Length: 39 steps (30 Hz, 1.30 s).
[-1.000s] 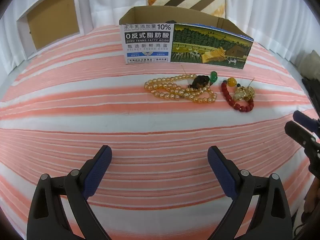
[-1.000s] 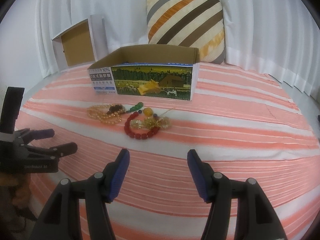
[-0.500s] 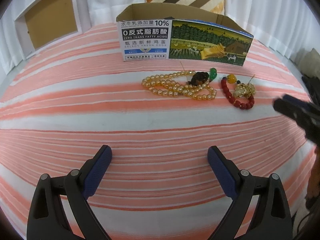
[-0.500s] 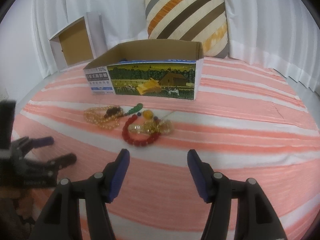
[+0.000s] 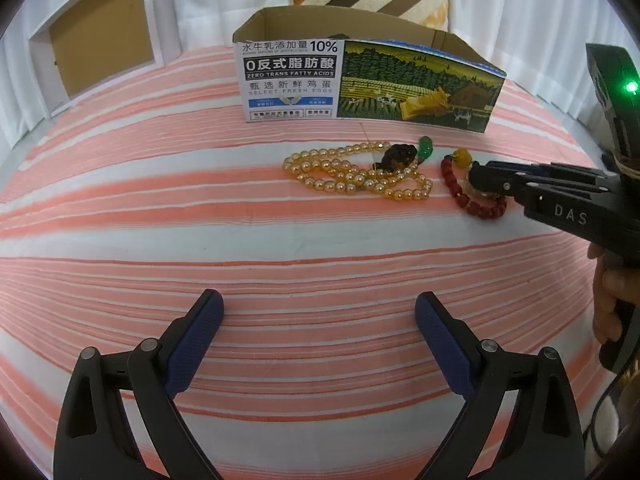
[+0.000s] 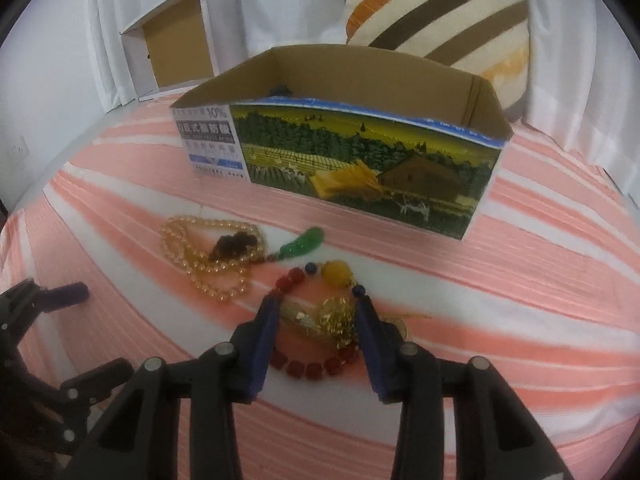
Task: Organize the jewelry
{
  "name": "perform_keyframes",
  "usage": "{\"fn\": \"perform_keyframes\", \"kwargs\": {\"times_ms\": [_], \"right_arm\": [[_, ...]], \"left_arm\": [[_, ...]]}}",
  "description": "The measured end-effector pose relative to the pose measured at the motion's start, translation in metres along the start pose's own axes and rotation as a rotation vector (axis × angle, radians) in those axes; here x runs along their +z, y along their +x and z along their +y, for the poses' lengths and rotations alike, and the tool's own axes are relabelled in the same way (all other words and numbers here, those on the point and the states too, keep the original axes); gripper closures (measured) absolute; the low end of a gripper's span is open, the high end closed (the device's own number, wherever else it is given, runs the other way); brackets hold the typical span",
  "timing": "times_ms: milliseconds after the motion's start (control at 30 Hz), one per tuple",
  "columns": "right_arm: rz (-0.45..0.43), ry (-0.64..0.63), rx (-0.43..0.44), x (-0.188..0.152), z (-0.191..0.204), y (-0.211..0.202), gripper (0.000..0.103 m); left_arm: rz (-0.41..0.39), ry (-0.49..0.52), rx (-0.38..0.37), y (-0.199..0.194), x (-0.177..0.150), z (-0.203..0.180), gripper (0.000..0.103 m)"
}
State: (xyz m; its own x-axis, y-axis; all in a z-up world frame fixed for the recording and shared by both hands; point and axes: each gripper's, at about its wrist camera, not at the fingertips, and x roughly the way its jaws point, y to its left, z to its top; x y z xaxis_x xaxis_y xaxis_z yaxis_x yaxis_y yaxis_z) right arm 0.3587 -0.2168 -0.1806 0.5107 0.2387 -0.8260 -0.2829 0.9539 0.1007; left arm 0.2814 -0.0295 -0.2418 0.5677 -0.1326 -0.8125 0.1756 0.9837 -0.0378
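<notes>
While the red bead bracelet (image 6: 313,367) is lying on the striped cloth (image 6: 520,320) before the box (image 6: 360,168), your right gripper (image 6: 318,310) is straddling its gold charm (image 6: 328,316), jaws just closing, pads not visibly pressing. Your left gripper (image 5: 318,336) is hovering wide apart, empty, well short of the amber necklace (image 5: 352,178).

Bed cover (image 5: 200,240): woven cloth, matt, fine ribbed stripes.
Box (image 6: 360,168): corrugated cardboard, raw brown and matt inside, printed paper facing outside with a slight sheen.
Golden bead strand (image 5: 352,176): translucent, glossy, glass or resin; cannot tell which.
Red bead bracelet (image 5: 472,200): smooth, polished, opaque beads.
Green pendant (image 6: 304,244): glossy, stone-like.
Gold charm (image 6: 328,316): looks like shiny metal, though this view is blurred.
Left gripper (image 5: 316,340): matt black plastic, blue pads with rough stippled rubbery texture, bright metal pins.
Pillow (image 6: 440,12): matt woven fabric.
</notes>
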Motion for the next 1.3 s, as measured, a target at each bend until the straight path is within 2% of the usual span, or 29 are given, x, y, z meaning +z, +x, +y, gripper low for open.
{"fn": "perform_keyframes", "kwargs": {"times_ms": [33,100,133,300,533,700,800,867,967,1000,1067,1100,1200,1300], "right_arm": [[-0.005,0.011,-0.003,-0.002,-0.002,-0.001,0.082],[-0.019,0.028,-0.007,-0.007,-0.003,-0.007,0.085],[-0.030,0.034,-0.010,-0.010,-0.004,-0.011,0.092],[-0.108,0.101,-0.003,-0.024,-0.012,-0.041,0.092],[-0.173,0.163,-0.013,-0.032,-0.027,-0.079,0.092],[-0.199,0.197,-0.061,-0.050,-0.043,-0.108,0.092],[-0.193,0.209,-0.110,-0.064,-0.054,-0.117,0.092],[-0.166,0.210,-0.158,-0.074,-0.061,-0.112,0.092],[-0.107,0.226,-0.181,-0.087,-0.069,-0.097,0.091],[-0.099,0.229,-0.191,-0.090,-0.070,-0.094,0.087],[-0.096,0.240,-0.194,-0.097,-0.072,-0.090,0.050],[-0.105,0.243,-0.187,-0.100,-0.071,-0.091,0.046],[-0.084,0.220,-0.198,-0.105,-0.068,-0.088,0.045],[-0.073,0.205,-0.204,-0.110,-0.066,-0.085,0.045]], "left_arm": [[0.000,0.000,0.000,0.000,0.000,0.000,0.006],[0.000,0.000,0.000,0.000,0.000,-0.001,0.006],[0.000,0.000,0.001,0.000,0.000,-0.001,0.006],[0.001,0.003,0.006,0.000,-0.001,-0.001,0.006],[0.003,0.007,0.011,0.002,0.000,-0.003,0.006],[0.004,0.009,0.015,0.003,-0.001,-0.004,0.006],[0.006,0.012,0.020,0.004,-0.001,-0.005,0.005],[0.008,0.016,0.022,0.004,-0.001,-0.006,0.005],[0.011,0.020,0.025,0.004,-0.001,-0.006,0.004],[0.012,0.021,0.025,0.004,-0.001,-0.006,0.004],[0.015,0.024,0.027,0.005,0.000,-0.007,0.003],[0.016,0.027,0.027,0.005,0.000,-0.007,0.003],[0.018,0.039,0.018,0.004,0.001,-0.011,0.003],[0.004,0.058,-0.040,0.000,0.003,-0.024,0.004]]}}
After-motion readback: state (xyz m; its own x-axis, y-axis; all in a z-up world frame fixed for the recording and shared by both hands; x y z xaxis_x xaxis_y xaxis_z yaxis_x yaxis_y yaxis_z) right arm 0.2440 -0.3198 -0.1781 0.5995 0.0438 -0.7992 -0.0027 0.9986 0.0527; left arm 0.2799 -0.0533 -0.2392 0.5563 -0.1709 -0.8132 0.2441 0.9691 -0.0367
